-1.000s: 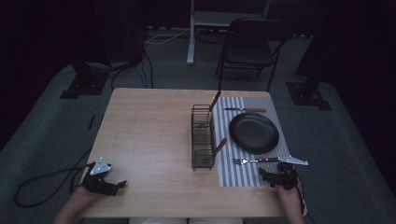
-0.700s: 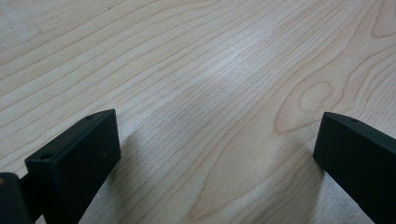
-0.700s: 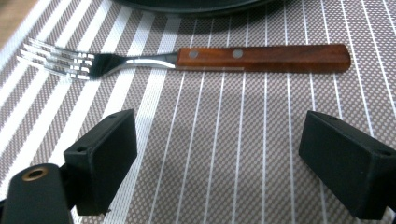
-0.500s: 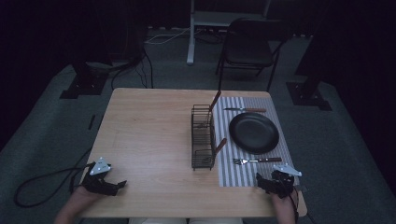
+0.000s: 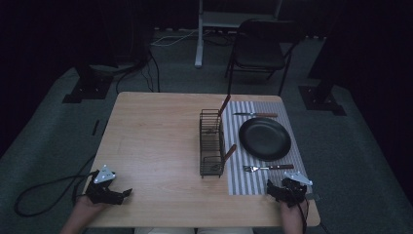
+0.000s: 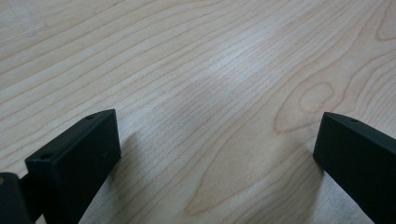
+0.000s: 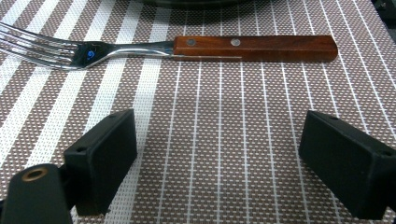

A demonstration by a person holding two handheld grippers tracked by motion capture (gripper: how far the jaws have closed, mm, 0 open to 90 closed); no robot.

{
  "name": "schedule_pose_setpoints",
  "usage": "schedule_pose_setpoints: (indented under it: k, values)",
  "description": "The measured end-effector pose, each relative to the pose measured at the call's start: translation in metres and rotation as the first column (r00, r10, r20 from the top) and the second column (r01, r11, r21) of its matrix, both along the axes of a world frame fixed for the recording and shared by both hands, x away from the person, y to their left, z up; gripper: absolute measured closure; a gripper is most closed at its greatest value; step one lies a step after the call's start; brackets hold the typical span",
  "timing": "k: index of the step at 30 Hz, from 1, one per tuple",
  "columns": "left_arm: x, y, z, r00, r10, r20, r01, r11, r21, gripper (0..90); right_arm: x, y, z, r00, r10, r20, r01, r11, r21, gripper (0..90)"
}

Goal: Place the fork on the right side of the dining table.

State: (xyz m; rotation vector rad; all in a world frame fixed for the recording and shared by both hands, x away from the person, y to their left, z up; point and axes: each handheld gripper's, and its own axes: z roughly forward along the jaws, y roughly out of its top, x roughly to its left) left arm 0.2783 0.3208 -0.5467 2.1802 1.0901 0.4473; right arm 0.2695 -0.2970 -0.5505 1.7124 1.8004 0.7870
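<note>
Fork near plate, rack beside mat

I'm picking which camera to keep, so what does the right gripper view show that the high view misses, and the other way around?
Right gripper view alone: rivets in the fork's wooden handle, the placemat's dotted weave, and the right tongs open with nothing between them. High view alone: the wire rack, black plate, knife, left tongs and chair. Both share the fork on the striped placemat.

A plate lies on the placemat right of the rack, fork before it.
</note>
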Motion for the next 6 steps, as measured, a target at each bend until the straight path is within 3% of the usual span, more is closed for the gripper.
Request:
schedule_pose_setpoints:
  k: [3,6]
  values:
    - [-0.0008,-0.004,-0.0001,0.9991,0.043,0.001,-0.043,0.9991,-0.001,0.6,0.0,0.0,0.0,1.0,0.0,0.0,0.0,1.0,0.0,11.1]
    - [-0.0013,-0.0034,-0.0001,0.9993,0.038,0.0,-0.038,0.9993,-0.001,0.5,0.0,0.0,0.0,1.0,0.0,0.0,0.0,1.0,0.0,11.2]
